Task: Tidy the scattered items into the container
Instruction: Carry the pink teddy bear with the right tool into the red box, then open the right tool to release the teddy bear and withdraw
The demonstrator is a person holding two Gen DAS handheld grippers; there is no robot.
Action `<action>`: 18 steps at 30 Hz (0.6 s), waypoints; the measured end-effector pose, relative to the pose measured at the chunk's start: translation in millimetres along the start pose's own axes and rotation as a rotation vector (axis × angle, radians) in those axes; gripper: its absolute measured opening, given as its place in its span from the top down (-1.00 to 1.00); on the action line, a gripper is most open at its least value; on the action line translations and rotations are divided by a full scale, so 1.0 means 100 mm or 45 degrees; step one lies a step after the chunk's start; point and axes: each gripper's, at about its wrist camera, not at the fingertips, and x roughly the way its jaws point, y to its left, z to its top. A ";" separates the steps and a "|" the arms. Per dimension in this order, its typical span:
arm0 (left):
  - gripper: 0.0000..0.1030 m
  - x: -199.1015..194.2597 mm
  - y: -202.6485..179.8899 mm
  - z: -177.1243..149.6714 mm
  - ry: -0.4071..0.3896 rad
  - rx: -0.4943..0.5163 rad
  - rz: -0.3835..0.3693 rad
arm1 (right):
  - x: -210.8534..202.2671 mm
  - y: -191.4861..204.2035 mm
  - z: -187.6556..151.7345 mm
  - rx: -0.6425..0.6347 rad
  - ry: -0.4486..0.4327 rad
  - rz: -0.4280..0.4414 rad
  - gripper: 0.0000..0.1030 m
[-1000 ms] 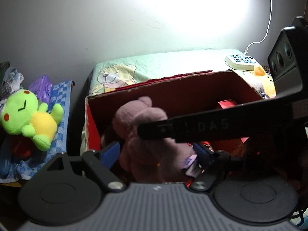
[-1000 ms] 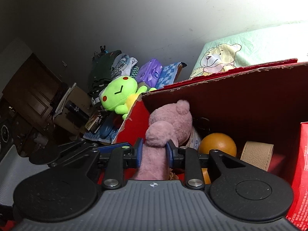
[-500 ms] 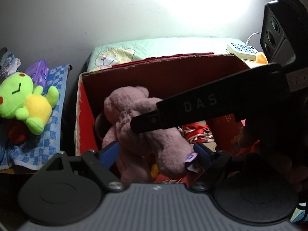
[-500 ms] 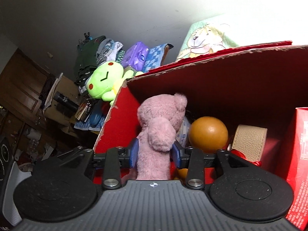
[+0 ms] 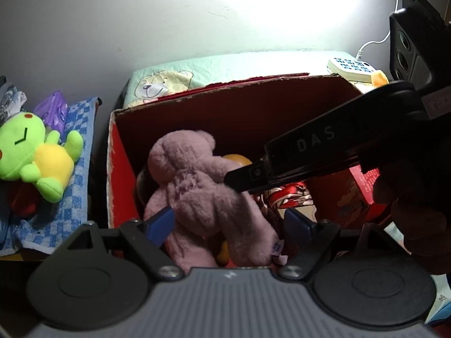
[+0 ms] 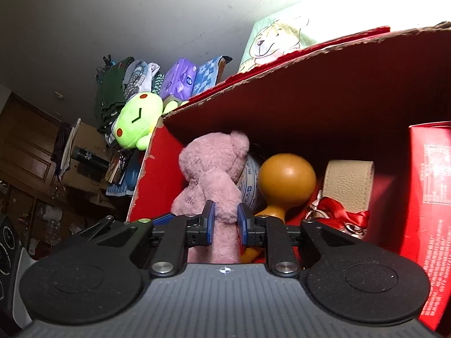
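A pink plush bear [image 5: 197, 188] stands upright in the left end of the red cardboard box [image 5: 121, 169]. My right gripper [image 6: 225, 221] is shut on the bear's [image 6: 214, 174] lower body. One of its black fingers [image 5: 310, 152] reaches in from the right in the left wrist view. My left gripper [image 5: 229, 222] straddles the bear's legs. Its jaws are opening, and the right pad stands apart from the plush. A green frog plush [image 5: 31, 157] lies outside, left of the box, on a blue checked cloth [image 5: 70, 211].
Inside the box [image 6: 152, 174] are an orange gourd-shaped toy [image 6: 284, 177], a tin [image 6: 251, 180], a beige roll [image 6: 349, 186], a red ribbon [image 6: 338, 211] and a red carton [image 6: 431, 197]. A bear-print quilt [image 5: 197, 70] and a white power strip [image 5: 352, 69] lie behind. A hand [image 5: 417, 211] is at right.
The bear has sunk lower into the box's left end. The right pads loosened around it, then pinched it again. The left pads have spread a little wider.
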 end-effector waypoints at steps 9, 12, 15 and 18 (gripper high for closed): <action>-0.74 0.09 -0.05 0.02 0.021 -0.002 0.046 | 0.02 0.02 -0.01 -0.040 0.025 -0.005 0.56; -0.75 0.10 -0.05 0.03 0.028 -0.010 0.060 | 0.01 0.03 -0.01 -0.040 0.025 -0.011 0.46; -0.76 0.11 -0.06 0.04 0.041 -0.014 0.076 | -0.03 0.02 -0.02 -0.038 0.005 -0.034 0.36; -0.77 0.12 -0.06 0.05 0.056 -0.019 0.103 | -0.09 0.01 -0.04 -0.036 -0.013 -0.070 0.33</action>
